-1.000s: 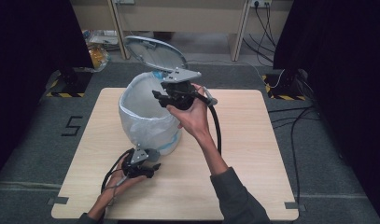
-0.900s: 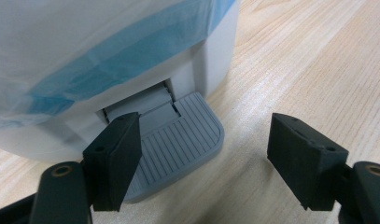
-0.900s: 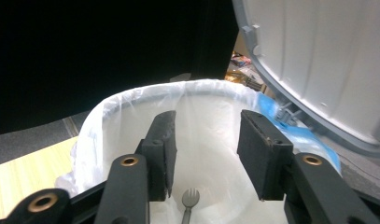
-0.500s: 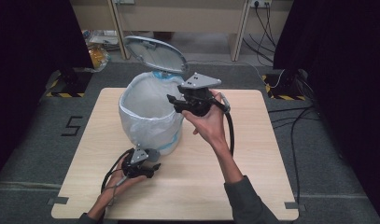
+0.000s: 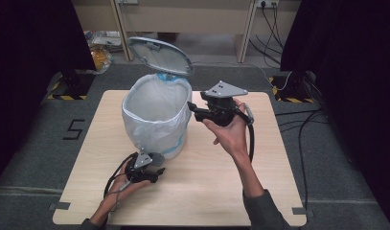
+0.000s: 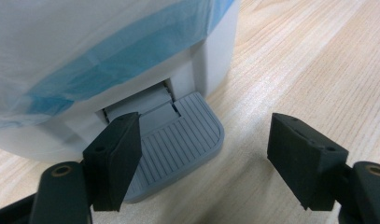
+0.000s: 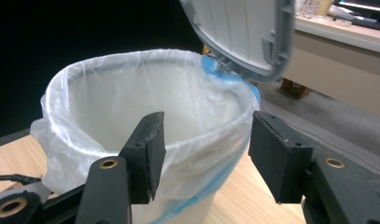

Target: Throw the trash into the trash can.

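Observation:
A white pedal bin (image 5: 156, 115) lined with a white and blue bag stands on the wooden table (image 5: 279, 191), its grey lid (image 5: 159, 55) raised. My left gripper (image 5: 158, 173) lies low at the bin's foot, open. In the left gripper view, one jaw of the left gripper (image 6: 206, 158) lies over the grey ribbed pedal (image 6: 178, 140) and the other is over bare wood. My right gripper (image 5: 192, 111) hangs just right of the bin's rim, pointing at it. Its jaws have just been opening, with nothing between them. The right gripper view shows this gripper (image 7: 206, 149) facing the bin (image 7: 131, 93) and lid (image 7: 239, 32).
Bare wood lies to the right of and in front of the bin. Behind the table are a yellow bag (image 5: 100, 55) on the floor and desk legs. Cables (image 5: 303, 120) run over the floor at the right.
My right gripper has moved right, from over the bin's mouth to beside its rim, and its jaws stand wider. The left gripper has stayed at the pedal.

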`<state>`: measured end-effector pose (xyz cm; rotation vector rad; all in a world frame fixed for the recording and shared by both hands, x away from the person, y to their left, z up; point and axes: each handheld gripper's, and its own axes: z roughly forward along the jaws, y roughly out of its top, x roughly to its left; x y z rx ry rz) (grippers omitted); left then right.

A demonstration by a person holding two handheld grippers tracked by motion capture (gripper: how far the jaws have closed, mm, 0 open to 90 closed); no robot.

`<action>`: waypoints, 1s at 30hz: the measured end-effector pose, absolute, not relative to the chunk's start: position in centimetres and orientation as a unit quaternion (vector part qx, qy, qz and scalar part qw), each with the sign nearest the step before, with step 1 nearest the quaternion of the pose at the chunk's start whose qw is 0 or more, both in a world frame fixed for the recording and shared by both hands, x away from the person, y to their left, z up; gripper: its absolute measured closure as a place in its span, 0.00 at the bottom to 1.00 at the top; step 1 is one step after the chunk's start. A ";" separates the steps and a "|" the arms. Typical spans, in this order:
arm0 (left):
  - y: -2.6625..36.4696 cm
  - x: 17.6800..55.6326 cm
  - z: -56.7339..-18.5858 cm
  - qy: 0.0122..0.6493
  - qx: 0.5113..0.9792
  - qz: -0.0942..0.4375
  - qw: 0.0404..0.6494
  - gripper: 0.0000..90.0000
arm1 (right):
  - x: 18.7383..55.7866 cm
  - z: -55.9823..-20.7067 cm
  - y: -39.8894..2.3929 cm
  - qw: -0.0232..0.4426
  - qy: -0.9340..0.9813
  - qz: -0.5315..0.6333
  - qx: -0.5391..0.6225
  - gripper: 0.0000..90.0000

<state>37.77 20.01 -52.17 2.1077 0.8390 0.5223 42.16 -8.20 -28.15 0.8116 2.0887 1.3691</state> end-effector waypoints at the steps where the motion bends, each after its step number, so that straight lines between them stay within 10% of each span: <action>1: 20.0 37.8 -52.2 0.331 0.832 0.206 0.395 0.29 | 42.0 -28.3 -8.5 0.257 0.768 0.504 0.301 0.49; 30: 20.0 37.8 -52.2 0.332 0.831 0.207 0.396 0.29 | 37.4 -33.5 -14.6 0.266 0.770 0.479 0.328 0.33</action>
